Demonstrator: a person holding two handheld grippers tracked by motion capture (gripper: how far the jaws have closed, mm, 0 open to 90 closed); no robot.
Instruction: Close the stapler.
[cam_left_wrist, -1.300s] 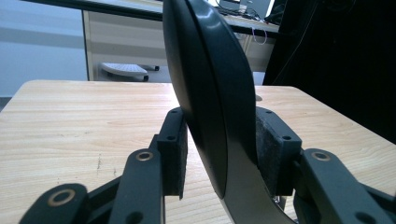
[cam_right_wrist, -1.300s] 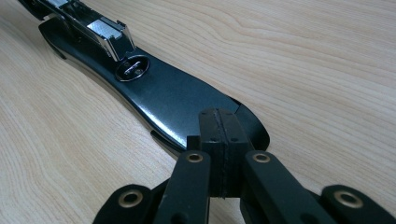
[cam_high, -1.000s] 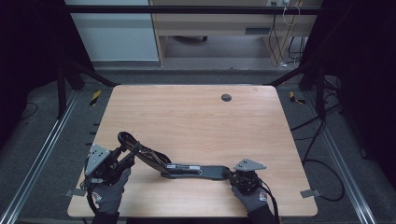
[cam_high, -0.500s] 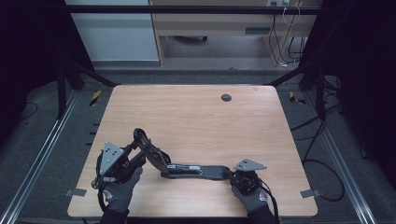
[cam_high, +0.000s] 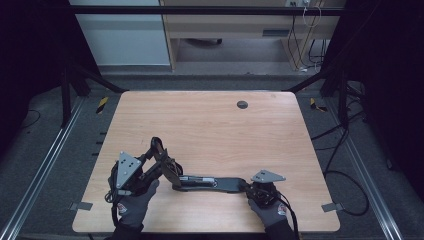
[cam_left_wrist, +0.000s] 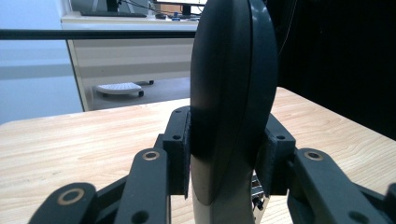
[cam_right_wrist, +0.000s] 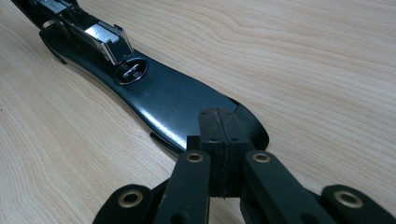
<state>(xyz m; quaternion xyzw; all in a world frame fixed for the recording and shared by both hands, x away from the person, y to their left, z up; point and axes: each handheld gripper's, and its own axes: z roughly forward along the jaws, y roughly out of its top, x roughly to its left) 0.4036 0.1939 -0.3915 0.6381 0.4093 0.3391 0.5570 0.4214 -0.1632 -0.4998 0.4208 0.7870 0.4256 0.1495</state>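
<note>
A long black stapler lies opened out near the table's front edge. Its base (cam_high: 215, 183) rests flat on the wood, and its upper arm (cam_high: 162, 159) slants up to the left. My left gripper (cam_high: 159, 165) is shut on that upper arm; in the left gripper view the rounded black arm (cam_left_wrist: 231, 84) stands upright between the pads (cam_left_wrist: 180, 149). My right gripper (cam_high: 248, 189) is shut, pads together, and sits on the base's right end (cam_right_wrist: 177, 102). The metal staple channel (cam_right_wrist: 105, 37) shows farther along the base.
The wooden table (cam_high: 210, 125) has a dark round grommet (cam_high: 242, 104) near its far edge. Metal rails run along the floor on both sides, with cables (cam_high: 340, 145) at the right. A cabinet and desk stand beyond the far edge.
My left gripper has moved right with the stapler's upper arm, which has swung to a steeper angle over the hinge. The right gripper and the base have stayed put.
</note>
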